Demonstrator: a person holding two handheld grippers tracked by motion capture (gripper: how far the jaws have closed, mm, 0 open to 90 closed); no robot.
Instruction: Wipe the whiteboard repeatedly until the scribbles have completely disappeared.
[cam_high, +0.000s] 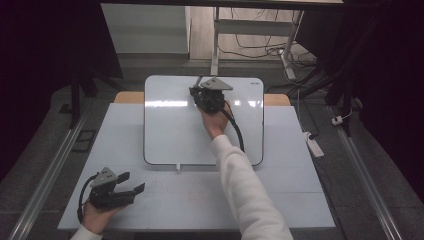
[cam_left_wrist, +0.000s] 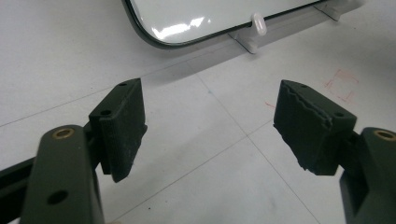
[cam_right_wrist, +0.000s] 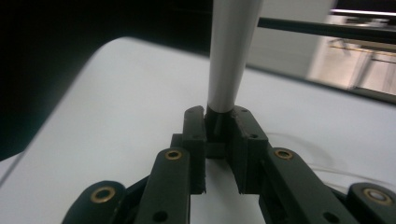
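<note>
At the far centre of the white table (cam_high: 280, 195), a whiteboard (cam_high: 170, 130) with a dark rim lies flat, its near edge carrying a small white clip (cam_high: 178, 168). The right gripper (cam_high: 200, 86) is held over the far part of the board by the right hand (cam_high: 215, 120), the white sleeve (cam_high: 250, 195) reaching in from the near right and the black cable (cam_high: 237, 132) trailing back over the board. In the right gripper view its jaws are closed on a marker (cam_right_wrist: 229, 56), a grey-white barrel gripped at its dark end and rising away from the jaws above the board surface; whether the tip touches the board cannot be determined. The left gripper (cam_high: 134, 182) sits at the near left corner of the table, held in the left hand (cam_high: 97, 215), well apart from the board. In the left gripper view its jaws stand wide apart with nothing between them, above bare table, with the board's near corner and clip beyond.
</note>
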